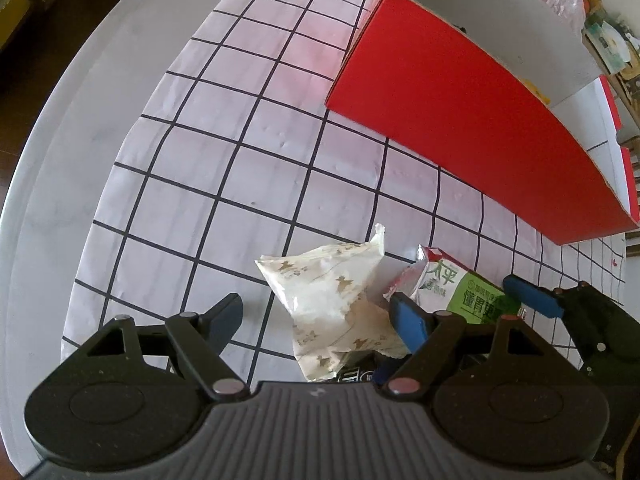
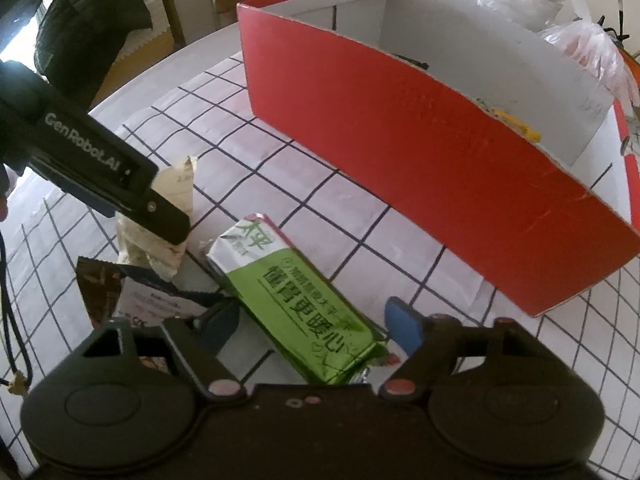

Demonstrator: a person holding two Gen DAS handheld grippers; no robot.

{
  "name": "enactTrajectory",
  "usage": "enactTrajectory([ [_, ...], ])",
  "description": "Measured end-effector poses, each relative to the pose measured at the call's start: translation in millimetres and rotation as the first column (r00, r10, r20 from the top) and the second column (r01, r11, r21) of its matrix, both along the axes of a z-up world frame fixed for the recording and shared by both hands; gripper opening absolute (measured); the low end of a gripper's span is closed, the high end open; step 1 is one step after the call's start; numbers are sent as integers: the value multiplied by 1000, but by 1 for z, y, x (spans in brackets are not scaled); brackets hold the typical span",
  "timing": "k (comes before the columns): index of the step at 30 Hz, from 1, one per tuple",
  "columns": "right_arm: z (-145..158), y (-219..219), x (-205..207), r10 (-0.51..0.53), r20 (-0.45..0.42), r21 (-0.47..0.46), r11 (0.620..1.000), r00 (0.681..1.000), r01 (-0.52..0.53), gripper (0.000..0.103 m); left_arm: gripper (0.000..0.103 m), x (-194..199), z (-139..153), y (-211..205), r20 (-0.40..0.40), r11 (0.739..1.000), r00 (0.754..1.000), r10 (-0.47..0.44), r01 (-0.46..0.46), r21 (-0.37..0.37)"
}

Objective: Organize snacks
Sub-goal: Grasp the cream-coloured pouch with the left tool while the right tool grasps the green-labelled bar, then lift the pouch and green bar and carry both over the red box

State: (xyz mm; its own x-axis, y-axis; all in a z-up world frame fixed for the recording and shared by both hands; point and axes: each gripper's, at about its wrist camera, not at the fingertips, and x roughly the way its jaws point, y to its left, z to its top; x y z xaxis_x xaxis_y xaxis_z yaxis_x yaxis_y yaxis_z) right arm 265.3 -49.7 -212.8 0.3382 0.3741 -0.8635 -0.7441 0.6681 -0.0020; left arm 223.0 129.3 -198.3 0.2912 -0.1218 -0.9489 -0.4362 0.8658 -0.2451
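A white snack packet with gold stars [image 1: 332, 300] lies on the checked cloth between the fingers of my left gripper [image 1: 316, 316], which is open around it. A green and white snack packet [image 2: 296, 300] lies between the fingers of my right gripper [image 2: 312, 320], which is also open. The green packet also shows in the left wrist view [image 1: 460, 288], to the right of the white one. The white packet shows in the right wrist view [image 2: 168, 216] under the left gripper's finger. A dark brown packet [image 2: 100, 288] lies at the left of the green one.
A red cardboard box [image 1: 460, 112] with white inside stands open beyond the snacks, also in the right wrist view [image 2: 420, 152]; something yellow [image 2: 516, 124] lies in it. Plastic bags [image 2: 560, 20] sit behind it. The round white table's edge [image 1: 60, 120] curves on the left.
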Motion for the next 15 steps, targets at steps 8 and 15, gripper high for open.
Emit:
enactTrajectory([
  [8, 2, -2, -6, -38, 13, 14, 999, 999, 38, 54, 56, 3, 1, -8, 9, 1000, 1000, -13, 13, 3],
  [15, 5, -11, -11, -121, 11, 39, 992, 993, 120, 44, 36, 5, 5, -14, 25, 998, 999, -45, 44, 43],
])
